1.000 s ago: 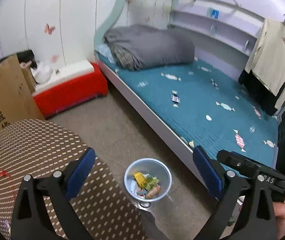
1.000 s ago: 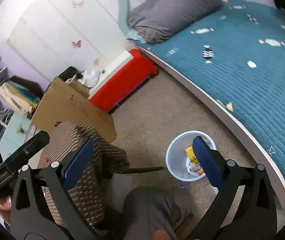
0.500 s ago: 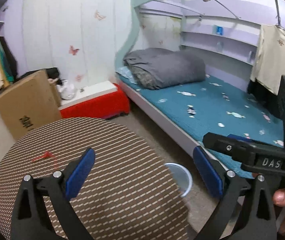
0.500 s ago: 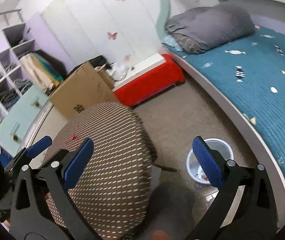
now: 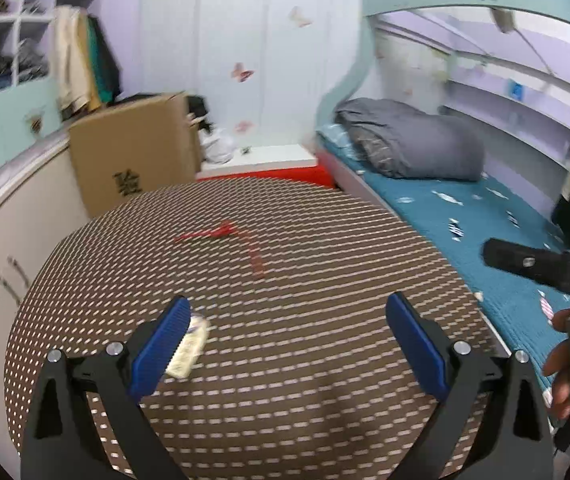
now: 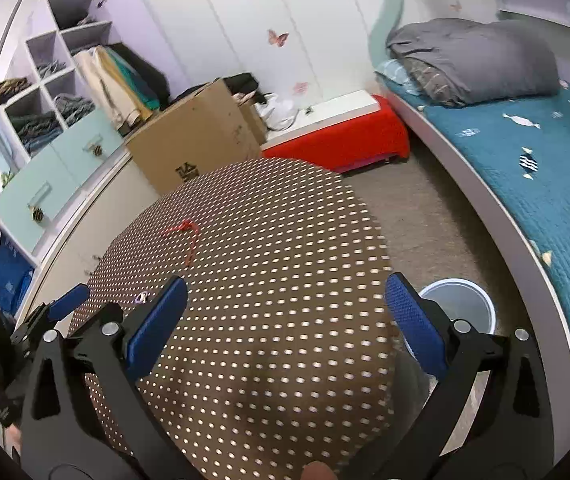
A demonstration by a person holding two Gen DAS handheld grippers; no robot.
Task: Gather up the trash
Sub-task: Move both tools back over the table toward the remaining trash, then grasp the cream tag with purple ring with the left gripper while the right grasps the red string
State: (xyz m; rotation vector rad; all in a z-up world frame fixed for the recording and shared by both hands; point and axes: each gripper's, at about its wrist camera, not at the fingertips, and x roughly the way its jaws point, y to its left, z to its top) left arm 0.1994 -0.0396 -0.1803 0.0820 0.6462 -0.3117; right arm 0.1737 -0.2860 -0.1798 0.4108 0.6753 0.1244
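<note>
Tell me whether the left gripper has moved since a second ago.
Yes. The left gripper has swung up and away from the floor: the bin it looked down on is out of its view, and the round table with the red string fills the frame.

Both tongs, left and right, spread wide, empty, level.

You could read little here. The cardboard box against the cabinets carried a black Chinese character, 验, on its front face. The right gripper's black body showed pale letters near the frame edge, seemingly "DAS", partly cut off. Nothing else was legible.
</note>
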